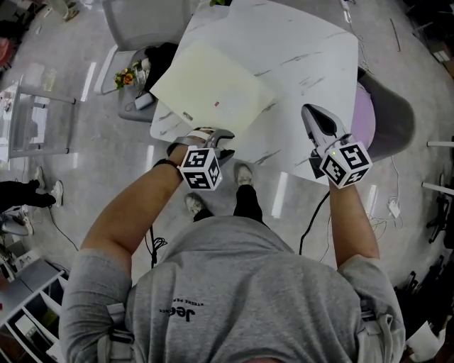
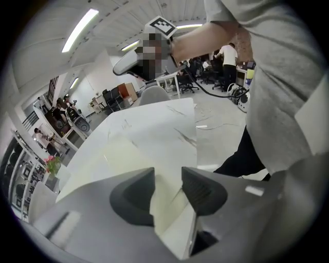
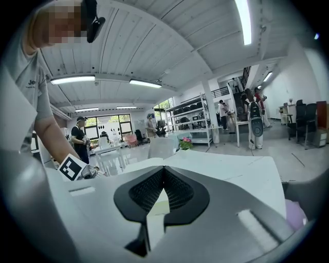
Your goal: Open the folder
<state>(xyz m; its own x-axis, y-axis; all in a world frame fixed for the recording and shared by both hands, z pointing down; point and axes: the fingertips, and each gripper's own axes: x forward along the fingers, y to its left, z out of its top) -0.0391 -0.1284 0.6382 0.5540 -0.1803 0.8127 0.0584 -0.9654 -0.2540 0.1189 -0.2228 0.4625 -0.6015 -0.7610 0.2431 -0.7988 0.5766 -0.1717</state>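
Observation:
A pale yellow folder (image 1: 213,88) lies closed on the white marbled table (image 1: 305,49), its near corner at the table's front edge. My left gripper (image 1: 213,136) is at that corner. In the left gripper view the jaws (image 2: 168,180) stand apart with the folder's corner (image 2: 164,205) in the gap, and the pads do not press on it. My right gripper (image 1: 316,113) hovers over the table's front right part, away from the folder. Its jaws (image 3: 163,169) meet at the tips with nothing between them.
A grey chair (image 1: 142,21) stands at the table's far left, with a flower pot (image 1: 128,74) and dark things on a low stand beside it. A chair with a purple seat (image 1: 383,113) is at the table's right. The person's shoes (image 1: 245,174) are under the front edge.

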